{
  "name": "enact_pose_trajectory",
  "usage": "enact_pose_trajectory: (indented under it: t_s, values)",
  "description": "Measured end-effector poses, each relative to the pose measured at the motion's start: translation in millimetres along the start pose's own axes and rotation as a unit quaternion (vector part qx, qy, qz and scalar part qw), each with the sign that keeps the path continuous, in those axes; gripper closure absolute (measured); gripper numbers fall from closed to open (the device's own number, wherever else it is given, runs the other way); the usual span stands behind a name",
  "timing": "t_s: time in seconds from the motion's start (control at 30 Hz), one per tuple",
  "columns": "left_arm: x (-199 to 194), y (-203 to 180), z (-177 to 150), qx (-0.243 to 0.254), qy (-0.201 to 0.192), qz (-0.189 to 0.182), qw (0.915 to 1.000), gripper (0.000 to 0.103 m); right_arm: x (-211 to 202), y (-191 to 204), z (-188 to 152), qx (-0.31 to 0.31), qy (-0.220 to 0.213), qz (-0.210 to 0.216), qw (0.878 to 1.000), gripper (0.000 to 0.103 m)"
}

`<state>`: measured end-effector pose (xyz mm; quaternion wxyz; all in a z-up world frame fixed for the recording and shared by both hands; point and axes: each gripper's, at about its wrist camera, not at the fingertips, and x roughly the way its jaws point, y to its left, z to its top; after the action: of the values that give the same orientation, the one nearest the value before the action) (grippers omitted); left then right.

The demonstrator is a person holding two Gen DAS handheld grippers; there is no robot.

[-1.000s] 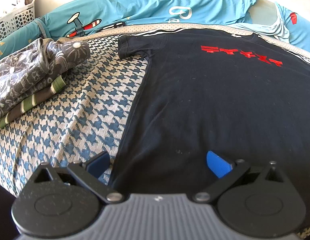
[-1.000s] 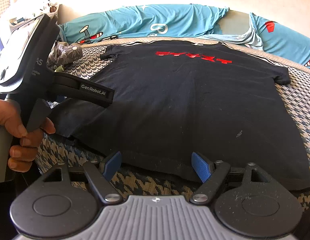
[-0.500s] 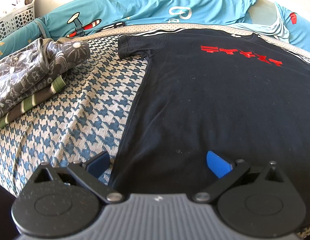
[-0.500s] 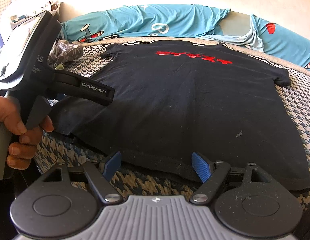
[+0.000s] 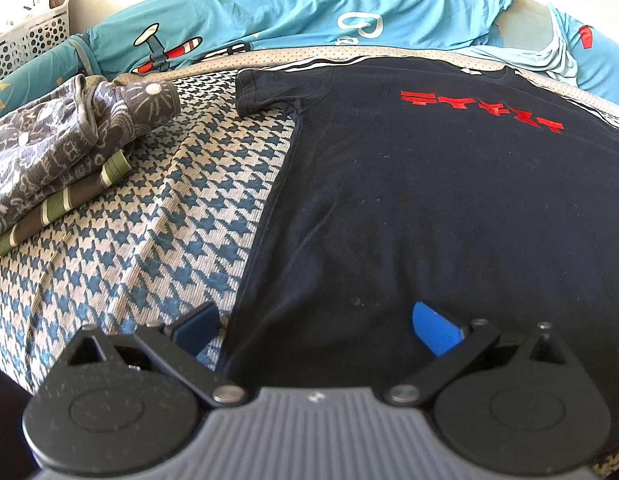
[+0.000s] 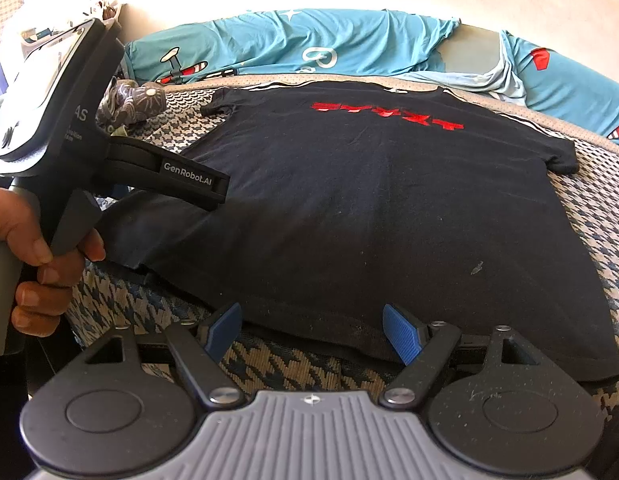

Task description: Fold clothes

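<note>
A black T-shirt (image 5: 429, 208) with red print lies flat, front up, on the houndstooth bed cover (image 5: 149, 216), collar at the far side. My left gripper (image 5: 315, 322) is open low over the shirt's near left corner, one finger off the side edge, the other above the cloth. In the right wrist view the same T-shirt (image 6: 389, 208) spreads ahead. My right gripper (image 6: 311, 330) is open at the shirt's bottom hem, nothing held. The left gripper's body (image 6: 69, 152), held by a hand (image 6: 41, 264), sits over the shirt's left corner.
A stack of folded clothes (image 5: 57, 160), grey patterned over green striped, rests at the bed's left. Blue bedding with plane prints (image 5: 309, 12) is heaped along the far side. A white perforated basket (image 5: 25, 40) stands at far left. The bed's front edge drops just before the grippers.
The left gripper's body has shifted slightly in the right wrist view. The shirt lies as before, and both grippers stay open.
</note>
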<state>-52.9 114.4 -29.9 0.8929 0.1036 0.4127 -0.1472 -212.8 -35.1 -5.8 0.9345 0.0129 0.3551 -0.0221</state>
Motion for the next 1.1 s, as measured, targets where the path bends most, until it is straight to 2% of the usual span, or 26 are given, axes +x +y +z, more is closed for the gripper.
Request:
enact_pose_trajectory:
  t_s: [0.6,0.83,0.9,1.1]
  values:
    - [-1.3,0.6,-0.4,-0.001,-0.001,-0.001,1.0000,0.000,-2.2,-0.3,-0.8,0.005,0.000,-0.004,1.000,0.026]
    - [-6.0,2.4,0.7,-0.005,-0.002,-0.001,1.0000,0.000,-5.4,-6.3,-0.6,0.028,-0.004,-0.003,1.000,0.026]
    - [-8.7,1.6,0.8,-0.001,-0.007,0.003,1.0000,0.000,-6.4,-9.1,-0.3,0.036,-0.006,-0.008,0.999,0.026]
    - [-17.8,-10.9,-0.7,0.030,-0.027,-0.019,0.9990,0.000,-11.3,-22.1,1.0,0.069,-0.017,-0.055,0.996,0.026]
